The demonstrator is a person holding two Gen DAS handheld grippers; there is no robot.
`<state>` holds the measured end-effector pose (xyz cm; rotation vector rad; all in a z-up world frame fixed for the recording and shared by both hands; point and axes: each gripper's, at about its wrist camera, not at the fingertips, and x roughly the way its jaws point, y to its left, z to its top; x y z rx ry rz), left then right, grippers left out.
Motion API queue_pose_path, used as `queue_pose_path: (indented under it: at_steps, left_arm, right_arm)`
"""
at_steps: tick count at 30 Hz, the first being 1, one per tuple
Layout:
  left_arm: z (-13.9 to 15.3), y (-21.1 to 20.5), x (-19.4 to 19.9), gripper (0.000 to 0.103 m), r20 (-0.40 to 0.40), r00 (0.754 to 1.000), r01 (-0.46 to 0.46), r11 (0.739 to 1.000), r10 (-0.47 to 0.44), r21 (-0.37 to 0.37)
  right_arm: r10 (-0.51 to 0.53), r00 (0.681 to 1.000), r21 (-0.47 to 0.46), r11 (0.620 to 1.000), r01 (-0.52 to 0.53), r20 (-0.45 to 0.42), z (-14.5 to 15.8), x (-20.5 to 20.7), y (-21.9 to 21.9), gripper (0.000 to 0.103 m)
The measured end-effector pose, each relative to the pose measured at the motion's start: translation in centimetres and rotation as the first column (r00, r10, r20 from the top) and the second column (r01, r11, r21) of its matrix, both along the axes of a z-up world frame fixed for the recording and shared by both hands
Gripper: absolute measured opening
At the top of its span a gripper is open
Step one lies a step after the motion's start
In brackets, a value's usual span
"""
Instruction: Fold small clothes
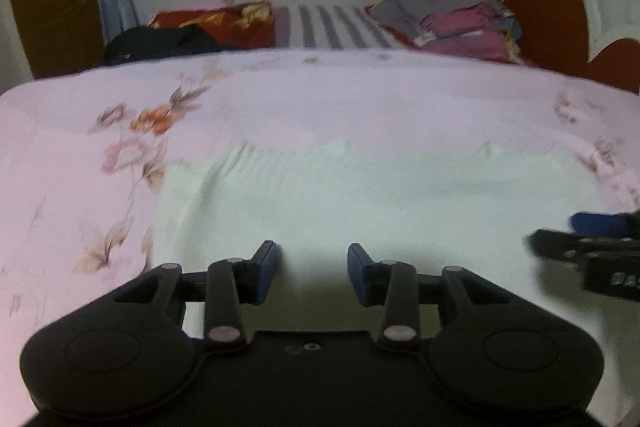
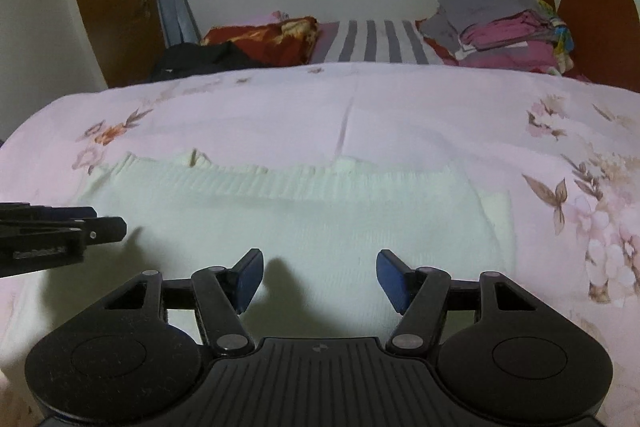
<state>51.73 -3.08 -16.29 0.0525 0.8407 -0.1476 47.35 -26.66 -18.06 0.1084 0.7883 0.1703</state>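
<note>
A small white ribbed knit garment (image 2: 304,211) lies flat on the pink floral bedsheet (image 2: 400,107); it also shows in the left wrist view (image 1: 360,195). My right gripper (image 2: 318,277) is open and empty, its blue pads just above the garment's near part. My left gripper (image 1: 314,273) is open and empty over the garment's near left part. Each gripper shows in the other's view: the right one at the right edge (image 1: 560,241), the left one at the left edge (image 2: 108,227).
A stack of folded clothes (image 2: 500,27) stands at the far right by the red headboard (image 2: 592,11). A red floral pillow (image 2: 272,39), a dark garment (image 2: 200,61) and a striped sheet (image 2: 372,43) lie beyond the pink sheet. A window is behind.
</note>
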Motion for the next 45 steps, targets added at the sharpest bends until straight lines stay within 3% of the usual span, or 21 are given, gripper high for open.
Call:
queue_pose_path:
  at_steps: [13,19,25,28,31,45]
  left_arm:
    - [0.1,3.2,-2.3,0.041,0.006,0.999,-0.038,0.998,0.037,0.045]
    - [2.2,2.9,-5.1,0.042,0.04,0.999,-0.034,0.999,0.033,0.006]
    - [1.4,1.4,-6.9,0.044,-0.006,1.0,-0.005,1.0,0.005,0.003]
    - [0.0,1.6,-7.0,0.05,-0.062,0.998,-0.016,0.999,0.019,0.039]
    - [-0.7,2.2,-7.3,0.055,-0.049,0.999,-0.018,0.999,0.02,0.047]
    - [-0.6,2.8,-7.9,0.056,-0.051,0.998,0.032,0.999,-0.03,0.038]
  right_arm:
    - [-0.126,0.992,-0.069,0.99,0.125,-0.009,-1.6,-2.8,-5.1,0.063]
    - [-0.104,0.994,-0.009,0.995,0.104,0.021,0.6,-4.0,-3.1,0.063]
    - [-0.025,1.0,0.026,0.999,0.025,0.005,0.6,-5.2,1.4,0.063]
    - [-0.005,1.0,0.008,1.0,0.005,-0.009,-0.1,-6.0,2.4,0.063]
    - [0.001,0.999,-0.032,0.999,-0.002,-0.035,-1.3,-6.4,2.1,0.063]
    - [-0.078,0.996,-0.133,0.988,0.073,-0.031,-1.9,-11.1,0.7,0.063]
